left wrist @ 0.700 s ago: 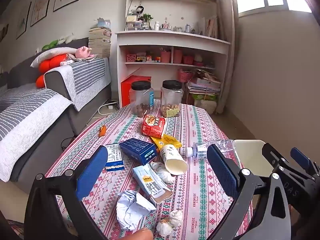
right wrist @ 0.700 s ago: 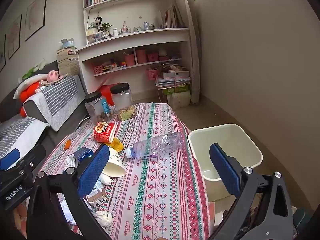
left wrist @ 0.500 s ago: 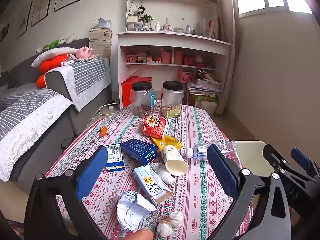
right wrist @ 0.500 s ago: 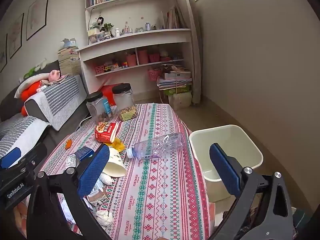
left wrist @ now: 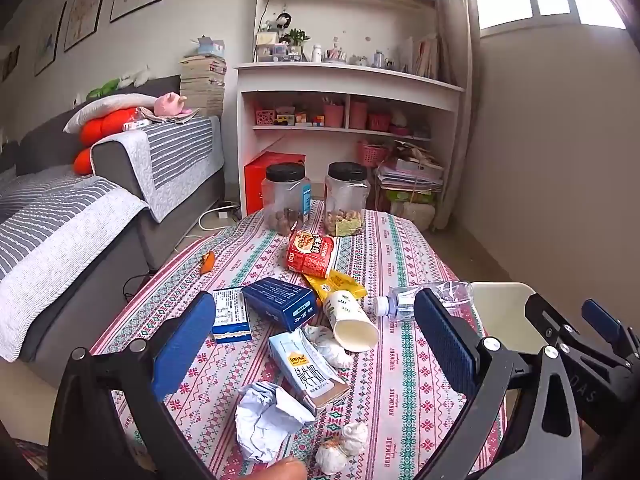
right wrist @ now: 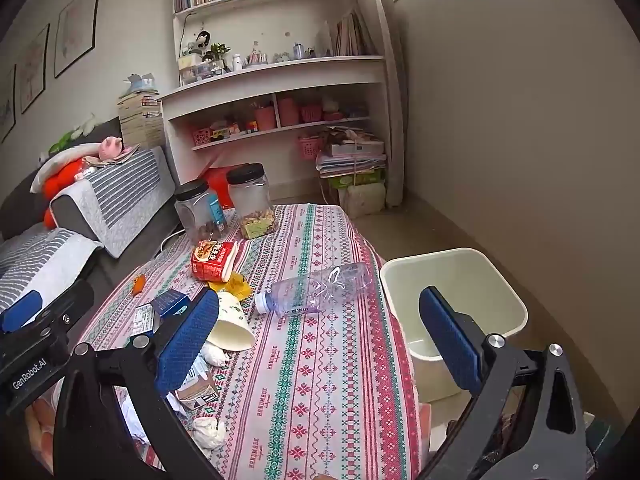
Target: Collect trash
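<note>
I judge nothing collected yet: the waste bin (right wrist: 452,300), at 3 o'clock off the surface (right wrist: 320,360), looks empty. My left gripper (left wrist: 316,344) and right gripper (right wrist: 320,336) both hover spread wide, grasping nothing. The milk carton (left wrist: 308,372), crumpled paper (left wrist: 268,420), paper cup (left wrist: 352,320) and plastic bottle (right wrist: 316,288) all lie uncollected.

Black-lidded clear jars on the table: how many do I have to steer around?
2. Both stand upright at the table's far end, side by side: the jar with a blue label on the sofa side, the other jar toward the wall. None seems hidden.
</note>
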`<state>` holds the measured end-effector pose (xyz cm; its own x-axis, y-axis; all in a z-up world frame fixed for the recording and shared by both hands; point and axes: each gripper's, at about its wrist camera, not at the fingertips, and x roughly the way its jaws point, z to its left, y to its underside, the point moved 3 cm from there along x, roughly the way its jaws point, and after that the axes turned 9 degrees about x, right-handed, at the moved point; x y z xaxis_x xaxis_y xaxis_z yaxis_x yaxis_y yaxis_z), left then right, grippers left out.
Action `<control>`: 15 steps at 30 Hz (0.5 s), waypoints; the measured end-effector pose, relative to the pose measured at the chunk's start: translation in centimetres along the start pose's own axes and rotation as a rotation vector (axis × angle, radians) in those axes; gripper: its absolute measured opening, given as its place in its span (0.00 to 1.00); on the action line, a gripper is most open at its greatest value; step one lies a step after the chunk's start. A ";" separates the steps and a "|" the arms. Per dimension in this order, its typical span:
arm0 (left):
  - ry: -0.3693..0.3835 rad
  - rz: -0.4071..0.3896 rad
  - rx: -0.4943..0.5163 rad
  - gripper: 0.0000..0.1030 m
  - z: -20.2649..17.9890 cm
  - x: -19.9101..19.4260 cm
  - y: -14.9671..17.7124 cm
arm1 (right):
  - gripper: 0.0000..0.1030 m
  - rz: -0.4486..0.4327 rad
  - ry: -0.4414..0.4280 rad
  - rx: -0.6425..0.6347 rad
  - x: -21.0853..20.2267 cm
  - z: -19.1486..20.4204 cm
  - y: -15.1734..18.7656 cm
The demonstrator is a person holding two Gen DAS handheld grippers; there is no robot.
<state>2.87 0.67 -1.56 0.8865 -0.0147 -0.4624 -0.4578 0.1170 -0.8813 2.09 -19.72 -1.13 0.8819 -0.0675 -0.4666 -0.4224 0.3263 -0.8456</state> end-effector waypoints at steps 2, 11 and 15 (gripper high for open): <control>-0.002 0.000 0.001 0.94 0.0 0.0 0.0 | 0.93 0.001 0.001 0.000 -0.1 0.0 -0.1; -0.004 0.004 -0.002 0.94 -0.1 0.2 0.2 | 0.93 0.002 -0.003 -0.004 0.1 0.1 0.3; -0.006 0.008 -0.001 0.94 -0.1 0.1 0.2 | 0.93 0.003 -0.003 -0.005 0.1 0.2 0.3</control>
<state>2.90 0.63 -1.81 0.8832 -0.0075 -0.4689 -0.4650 0.1160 -0.8777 2.05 -19.40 -1.41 0.8811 -0.0634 -0.4686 -0.4264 0.3218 -0.8453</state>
